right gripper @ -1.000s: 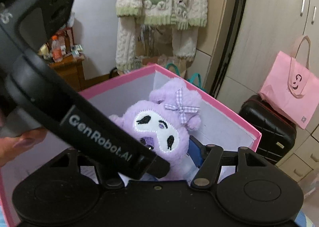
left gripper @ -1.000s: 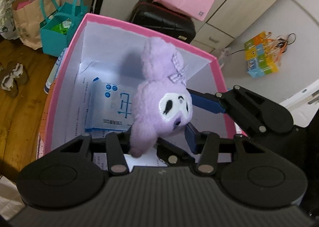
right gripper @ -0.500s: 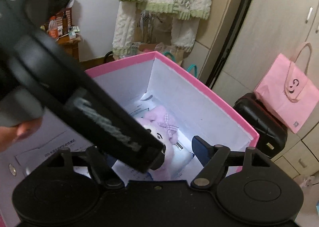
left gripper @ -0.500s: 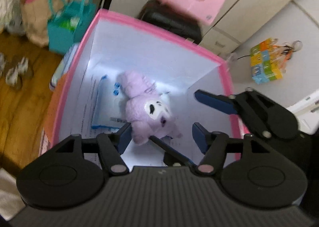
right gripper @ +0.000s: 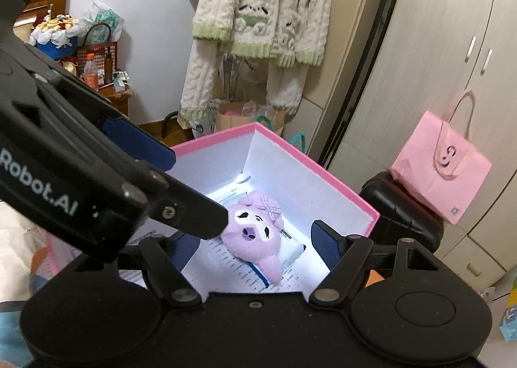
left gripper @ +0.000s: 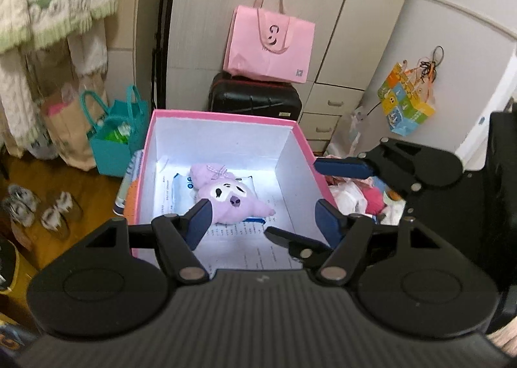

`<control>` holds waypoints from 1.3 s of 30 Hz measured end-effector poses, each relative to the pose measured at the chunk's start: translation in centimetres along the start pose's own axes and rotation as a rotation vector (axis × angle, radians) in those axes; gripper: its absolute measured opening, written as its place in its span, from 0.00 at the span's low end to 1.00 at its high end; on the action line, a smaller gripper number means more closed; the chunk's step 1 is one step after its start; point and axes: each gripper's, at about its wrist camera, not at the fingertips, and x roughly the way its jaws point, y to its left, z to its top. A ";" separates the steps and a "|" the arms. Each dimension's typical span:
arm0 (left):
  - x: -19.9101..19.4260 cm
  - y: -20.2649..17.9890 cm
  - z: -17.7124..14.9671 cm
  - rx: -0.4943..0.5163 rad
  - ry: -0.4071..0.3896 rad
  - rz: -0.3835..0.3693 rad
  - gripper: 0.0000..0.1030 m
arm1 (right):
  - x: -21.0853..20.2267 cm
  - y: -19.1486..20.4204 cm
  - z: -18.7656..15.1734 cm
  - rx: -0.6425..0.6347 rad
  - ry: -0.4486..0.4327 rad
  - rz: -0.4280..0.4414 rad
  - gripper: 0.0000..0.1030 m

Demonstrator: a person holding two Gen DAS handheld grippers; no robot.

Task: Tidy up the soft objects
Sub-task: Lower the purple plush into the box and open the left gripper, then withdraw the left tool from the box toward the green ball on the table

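Now released, the purple plush [left gripper: 231, 198] lies inside the pink box [left gripper: 223, 116]; both grippers, left [left gripper: 263, 221] and right [right gripper: 255, 246], gape empty, so 1 toy looks stowed.

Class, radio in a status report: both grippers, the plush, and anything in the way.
Left gripper open, empty. Right gripper open, empty. Plush lying in the pink box, on a wipes pack. Nothing blocking it.

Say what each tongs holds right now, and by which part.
Nothing. The left tongs and right tongs are both open and empty; the plush lies loose in the pink box, on a white packet.
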 end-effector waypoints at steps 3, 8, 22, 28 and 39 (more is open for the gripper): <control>-1.7 -0.9 -0.6 0.024 -0.009 0.001 0.69 | -2.1 0.8 -0.3 -0.023 -0.018 -0.010 0.78; -4.3 -2.5 -2.0 0.085 0.031 -0.030 0.71 | -5.6 2.0 -1.3 -0.058 -0.035 -0.019 0.79; -9.7 -7.7 -6.5 0.215 -0.005 -0.080 0.74 | -15.1 1.1 -7.0 0.039 -0.114 -0.022 0.80; -10.0 -10.2 -8.7 0.251 0.015 -0.188 0.74 | -17.4 -0.4 -11.6 0.138 -0.085 -0.020 0.80; -6.0 -15.5 -12.3 0.376 0.045 -0.176 0.74 | -19.0 -4.0 -17.5 0.254 -0.079 -0.100 0.80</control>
